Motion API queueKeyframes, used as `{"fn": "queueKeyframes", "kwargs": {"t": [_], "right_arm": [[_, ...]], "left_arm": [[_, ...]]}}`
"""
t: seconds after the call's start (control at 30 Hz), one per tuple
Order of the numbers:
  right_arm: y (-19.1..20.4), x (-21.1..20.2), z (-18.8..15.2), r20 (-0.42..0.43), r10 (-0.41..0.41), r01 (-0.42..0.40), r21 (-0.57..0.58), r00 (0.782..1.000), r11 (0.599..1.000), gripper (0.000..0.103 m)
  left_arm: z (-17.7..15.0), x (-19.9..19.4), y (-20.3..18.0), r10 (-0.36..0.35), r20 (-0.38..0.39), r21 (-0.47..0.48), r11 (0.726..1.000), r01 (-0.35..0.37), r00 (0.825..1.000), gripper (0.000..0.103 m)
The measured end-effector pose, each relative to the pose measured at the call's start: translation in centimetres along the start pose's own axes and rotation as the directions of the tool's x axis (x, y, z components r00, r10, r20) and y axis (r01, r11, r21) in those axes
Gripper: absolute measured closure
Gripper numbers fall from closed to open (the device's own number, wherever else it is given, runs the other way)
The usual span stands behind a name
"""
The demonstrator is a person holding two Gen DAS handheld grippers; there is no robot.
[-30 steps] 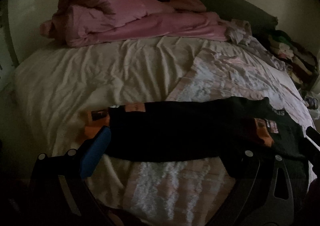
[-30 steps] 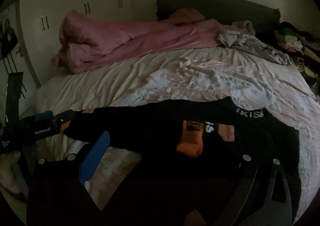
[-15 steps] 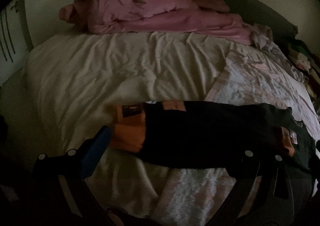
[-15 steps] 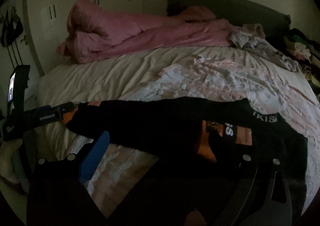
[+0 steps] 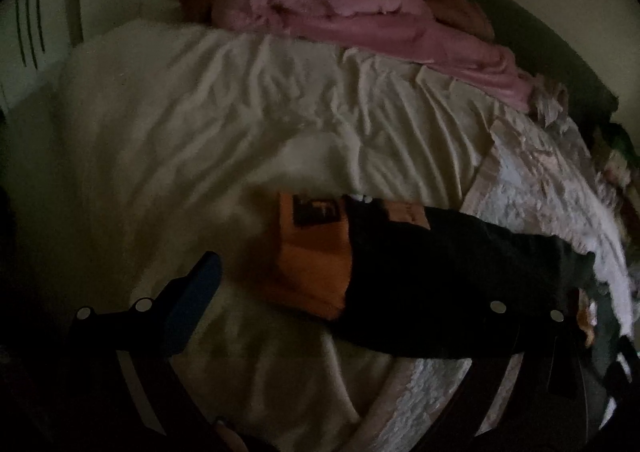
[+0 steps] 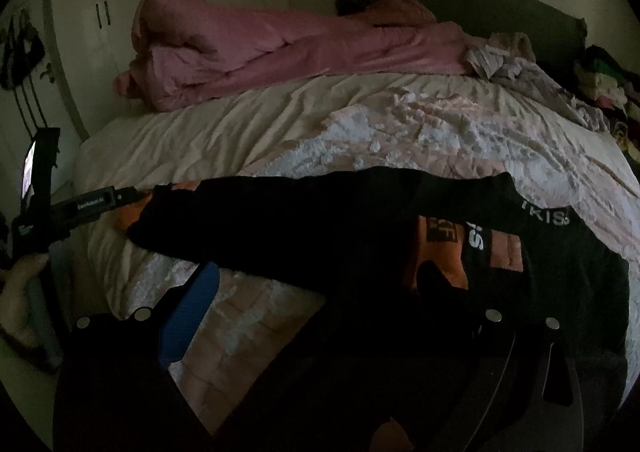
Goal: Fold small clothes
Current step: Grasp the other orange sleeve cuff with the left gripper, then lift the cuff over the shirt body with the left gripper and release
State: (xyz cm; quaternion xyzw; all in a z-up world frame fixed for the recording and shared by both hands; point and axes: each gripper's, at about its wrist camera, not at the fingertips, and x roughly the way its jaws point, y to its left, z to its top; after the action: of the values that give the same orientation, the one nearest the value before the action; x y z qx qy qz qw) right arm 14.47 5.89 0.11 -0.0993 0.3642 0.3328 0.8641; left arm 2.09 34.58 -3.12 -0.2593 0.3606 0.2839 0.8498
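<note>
The left gripper has shifted leftward along the black garment; both grippers stand wide, holding nothing, fold pending.

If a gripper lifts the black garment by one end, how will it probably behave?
The black garment likely droops: it lies limp, following the bed. It seems light, being thin. It probably drags rather than slides, since the quilt looks textured.

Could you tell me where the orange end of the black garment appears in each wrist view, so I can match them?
Left wrist: orange end, centre, just ahead of the blue finger.
Right wrist: orange end, far left, beside the other gripper.
Shared landmark: pink duvet at the bed's far side.
</note>
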Motion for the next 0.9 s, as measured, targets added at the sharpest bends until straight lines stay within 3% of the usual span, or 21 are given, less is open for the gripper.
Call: {"fn": "queueKeyframes", "kwargs": {"t": [0.33,0.5,0.57,0.6,0.63,0.7,0.9], "right_arm": [[-1.8,0.8,-0.7,-0.025,-0.023,0.024,0.036,0.999,0.999,0.005],[-2.4,1.2,-0.8,-0.031,-0.030,0.032,0.045,0.999,0.998,0.005],[-2.6,1.4,-0.8,-0.034,-0.028,0.030,0.053,0.999,0.998,0.005],[-2.6,1.4,-0.8,-0.032,-0.030,0.031,0.055,0.999,0.998,0.005],[-2.7,1.4,-0.9,-0.023,-0.032,0.034,0.060,0.999,0.998,0.005],[-2.8,1.1,-0.9,-0.003,-0.027,0.027,0.072,1.000,0.997,0.005],[-3.4,-0.2,-0.9,0.025,-0.030,0.027,0.092,0.999,0.995,0.005]], "left_arm": [[0.3,3.3,-0.4,0.031,-0.053,0.000,1.000,-0.031,0.998,0.023],[0.7,4.9,-1.8,0.061,-0.064,0.044,0.997,-0.058,0.996,0.029],[0.8,5.2,-1.9,0.070,-0.053,0.050,0.996,-0.067,0.996,0.046],[0.8,5.1,-2.0,0.068,-0.047,0.053,0.996,-0.066,0.997,0.065],[0.9,5.1,-2.0,0.065,-0.040,0.056,0.996,-0.063,0.997,0.077],[0.9,4.7,-2.1,0.017,-0.021,0.059,0.998,-0.016,1.000,0.090],[0.6,2.1,-2.5,-0.061,0.040,0.064,0.996,0.058,0.997,0.093]]}}
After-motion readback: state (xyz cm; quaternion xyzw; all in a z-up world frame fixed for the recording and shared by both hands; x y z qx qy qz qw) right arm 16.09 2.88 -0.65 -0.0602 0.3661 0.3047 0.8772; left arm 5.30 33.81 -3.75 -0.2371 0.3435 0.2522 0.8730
